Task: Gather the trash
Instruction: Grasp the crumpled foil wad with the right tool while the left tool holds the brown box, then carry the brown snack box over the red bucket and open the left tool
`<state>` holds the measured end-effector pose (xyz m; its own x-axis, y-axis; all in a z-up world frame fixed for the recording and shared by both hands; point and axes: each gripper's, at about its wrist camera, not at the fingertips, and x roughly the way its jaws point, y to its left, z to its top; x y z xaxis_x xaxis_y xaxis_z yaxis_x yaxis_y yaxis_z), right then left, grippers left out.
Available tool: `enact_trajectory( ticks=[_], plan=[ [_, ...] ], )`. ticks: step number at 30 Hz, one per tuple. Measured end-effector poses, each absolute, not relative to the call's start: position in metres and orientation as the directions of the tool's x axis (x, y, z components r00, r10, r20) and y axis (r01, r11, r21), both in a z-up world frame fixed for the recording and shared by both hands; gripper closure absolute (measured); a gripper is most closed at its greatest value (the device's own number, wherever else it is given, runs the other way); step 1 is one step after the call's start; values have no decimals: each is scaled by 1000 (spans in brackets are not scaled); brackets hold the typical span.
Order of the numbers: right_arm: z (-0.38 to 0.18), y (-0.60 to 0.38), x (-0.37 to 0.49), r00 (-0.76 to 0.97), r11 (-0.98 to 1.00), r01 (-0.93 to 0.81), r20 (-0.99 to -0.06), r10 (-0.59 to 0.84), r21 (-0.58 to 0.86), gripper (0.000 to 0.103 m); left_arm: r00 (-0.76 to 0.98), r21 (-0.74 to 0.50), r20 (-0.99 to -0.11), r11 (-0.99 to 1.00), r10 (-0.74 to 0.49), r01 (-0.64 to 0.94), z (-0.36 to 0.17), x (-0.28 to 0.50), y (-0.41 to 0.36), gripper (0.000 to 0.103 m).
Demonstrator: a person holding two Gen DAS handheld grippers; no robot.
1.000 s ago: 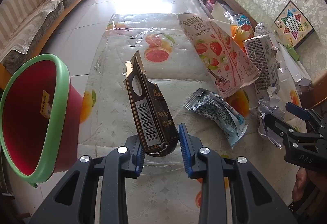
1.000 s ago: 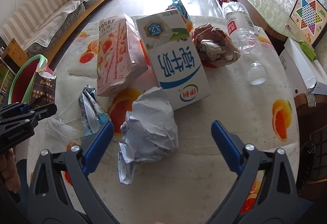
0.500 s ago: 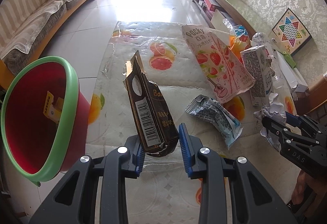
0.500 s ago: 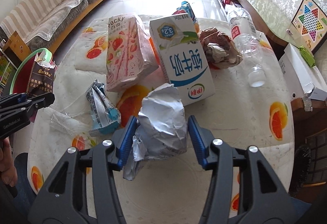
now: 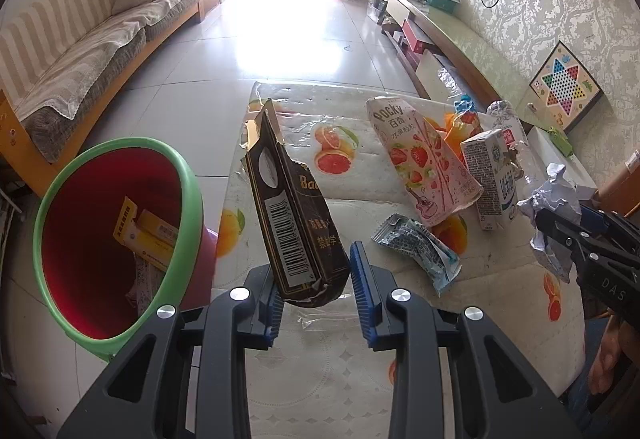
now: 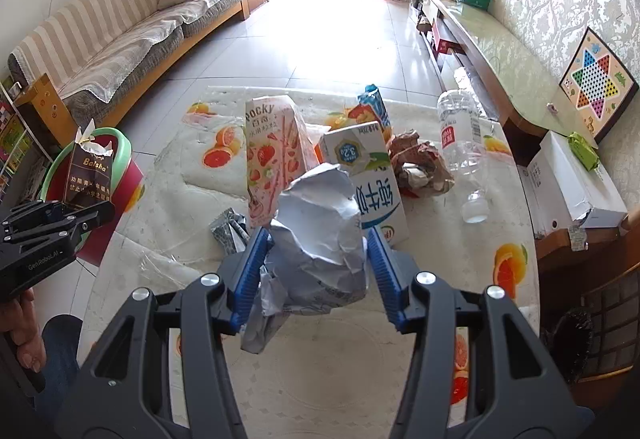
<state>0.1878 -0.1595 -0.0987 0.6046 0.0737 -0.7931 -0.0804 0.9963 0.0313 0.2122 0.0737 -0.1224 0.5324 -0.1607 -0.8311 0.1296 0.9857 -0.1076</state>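
Note:
My left gripper (image 5: 316, 293) is shut on a torn dark brown box (image 5: 292, 207) and holds it upright above the table's left edge, beside the red bin with a green rim (image 5: 116, 239). The box also shows in the right wrist view (image 6: 86, 175). My right gripper (image 6: 316, 271) is shut on a crumpled white paper ball (image 6: 320, 239), lifted off the table; it also shows in the left wrist view (image 5: 554, 199). A few yellow packets (image 5: 148, 235) lie inside the bin.
On the fruit-print tablecloth (image 6: 440, 239) lie a pink Pocky box (image 6: 272, 155), a white milk carton (image 6: 368, 175), a silver-blue wrapper (image 5: 416, 247), a brown crumpled wrapper (image 6: 420, 167) and a clear plastic bottle (image 6: 460, 135). A white box (image 6: 572, 175) stands at right.
My right gripper closed on the paper ball and lifted it off the table. My left gripper rose with the brown box; the bin's inside shows more.

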Motion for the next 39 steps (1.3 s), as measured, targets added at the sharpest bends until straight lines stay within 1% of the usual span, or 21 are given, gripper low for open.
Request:
enact_trajectory(
  ticks=[9, 18, 32, 39],
  plan=[
    [-74, -133, 196, 642, 992, -123, -761, 92, 16, 53, 575, -113, -804, 989, -149, 98, -105, 210, 99, 75],
    [-60, -89, 202, 651, 983, -183, -749, 123, 3, 53, 600, -124, -790, 991, -127, 46, -97, 210, 134, 75],
    [-62, 38, 227, 608, 925, -378, -748, 266, 21, 53, 606, -108, -796, 984, 0, -142, -105, 203, 256, 74],
    [-59, 92, 234, 590, 892, -450, -740, 323, 30, 53, 597, -106, -802, 976, 28, -188, -113, 203, 294, 74]
  ],
)
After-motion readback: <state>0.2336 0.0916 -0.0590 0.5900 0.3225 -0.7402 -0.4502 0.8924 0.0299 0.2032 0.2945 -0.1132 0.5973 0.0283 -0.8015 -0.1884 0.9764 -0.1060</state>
